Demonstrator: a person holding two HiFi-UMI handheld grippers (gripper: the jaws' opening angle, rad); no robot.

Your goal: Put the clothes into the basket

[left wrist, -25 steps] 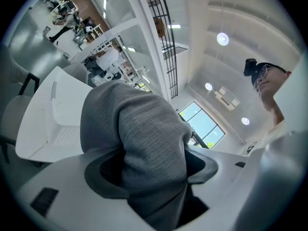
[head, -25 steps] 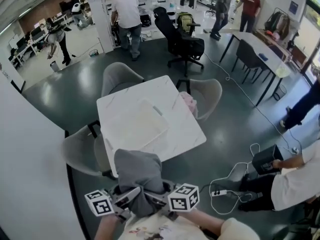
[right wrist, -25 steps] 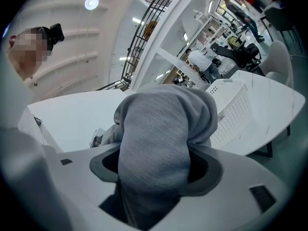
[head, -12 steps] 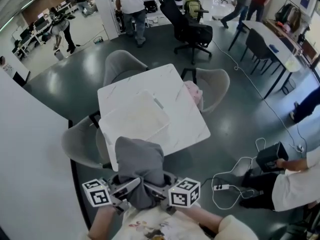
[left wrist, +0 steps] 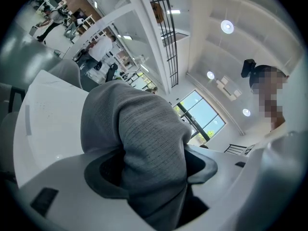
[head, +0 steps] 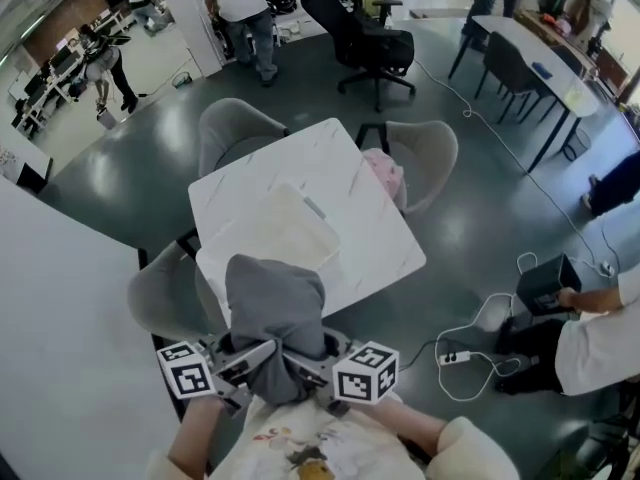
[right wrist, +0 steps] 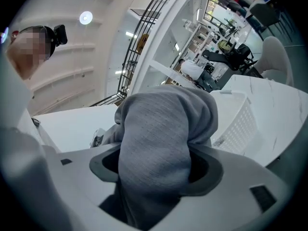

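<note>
A grey garment (head: 275,313) hangs bunched between both grippers near the table's front edge, held up above the floor. My left gripper (head: 250,361) is shut on the grey garment (left wrist: 144,143) from the left. My right gripper (head: 303,365) is shut on the same grey garment (right wrist: 161,148) from the right. The white mesh basket (head: 265,240) lies on the white table (head: 370,238) just beyond the garment; the white basket (right wrist: 236,121) also shows in the right gripper view. A pink garment (head: 384,175) lies on the chair at the table's right side.
Grey chairs stand around the table: one at the left (head: 160,298), one at the back (head: 235,128), one at the right (head: 430,158). A person (head: 600,318) crouches at the right near a power strip (head: 455,357) and cables. A black office chair (head: 365,43) stands behind.
The grey garment and both grippers stay together near the table's front edge, raised slightly. The head view has shifted a little; people in the background have walked on.
</note>
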